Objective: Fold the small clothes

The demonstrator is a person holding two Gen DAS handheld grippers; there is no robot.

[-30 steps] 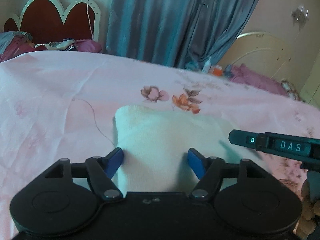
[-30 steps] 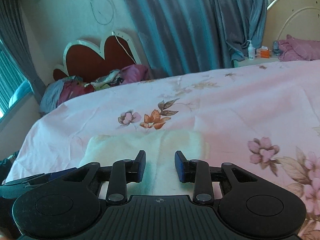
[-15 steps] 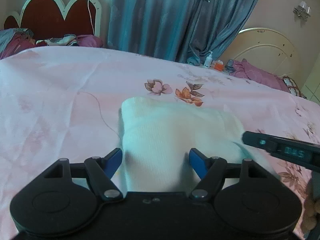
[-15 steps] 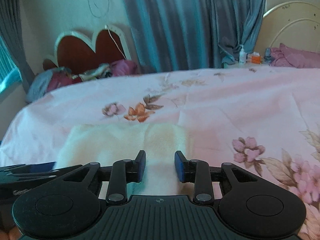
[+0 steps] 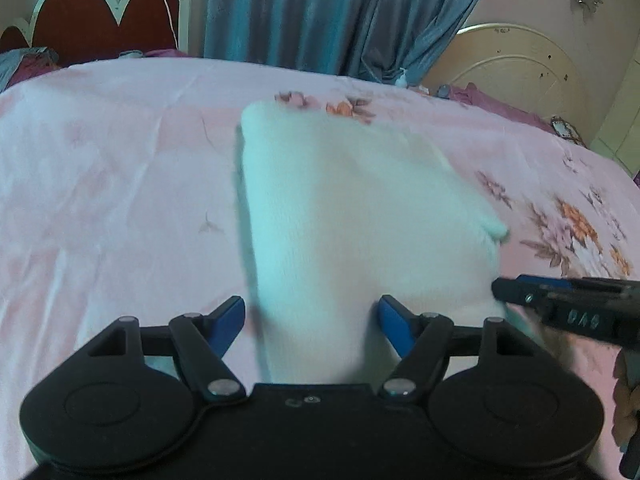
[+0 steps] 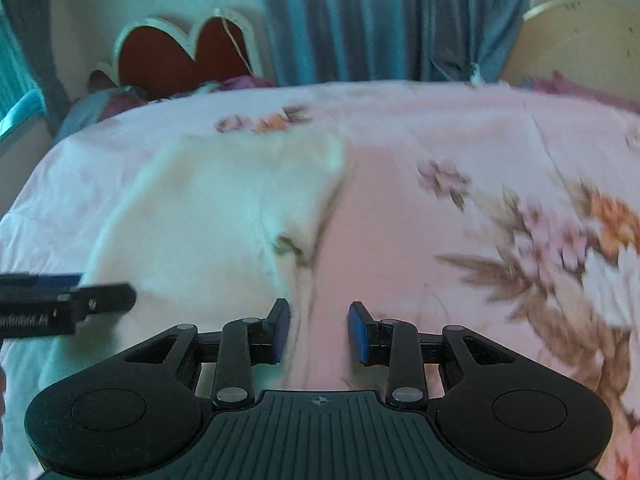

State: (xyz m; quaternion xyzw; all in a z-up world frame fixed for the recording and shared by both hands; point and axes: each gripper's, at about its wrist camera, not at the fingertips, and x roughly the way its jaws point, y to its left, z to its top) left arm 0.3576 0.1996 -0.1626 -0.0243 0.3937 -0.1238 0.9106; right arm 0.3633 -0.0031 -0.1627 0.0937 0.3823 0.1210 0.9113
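Observation:
A small white knitted garment (image 5: 352, 208) lies folded on the pink flowered bedsheet (image 5: 100, 184). My left gripper (image 5: 312, 316) is open, its blue fingers on either side of the garment's near edge. The right gripper's tip (image 5: 516, 290) shows at that view's right, by the garment's right edge. In the right wrist view the garment (image 6: 224, 216) lies to the left. My right gripper (image 6: 319, 328) is open over bare sheet just right of the garment's near corner. The left gripper's tip (image 6: 108, 294) shows at the left.
A red scalloped headboard (image 5: 100, 20) with heaped clothes stands at the back left. Blue curtains (image 5: 332, 12) hang behind the bed. A cream headboard (image 5: 516, 68) with purple bedding is at the back right.
Both grippers have dropped closer to the bed and the garment looks larger. My right gripper has opened wider and shifted right, off the garment's edge. The left gripper stays open.

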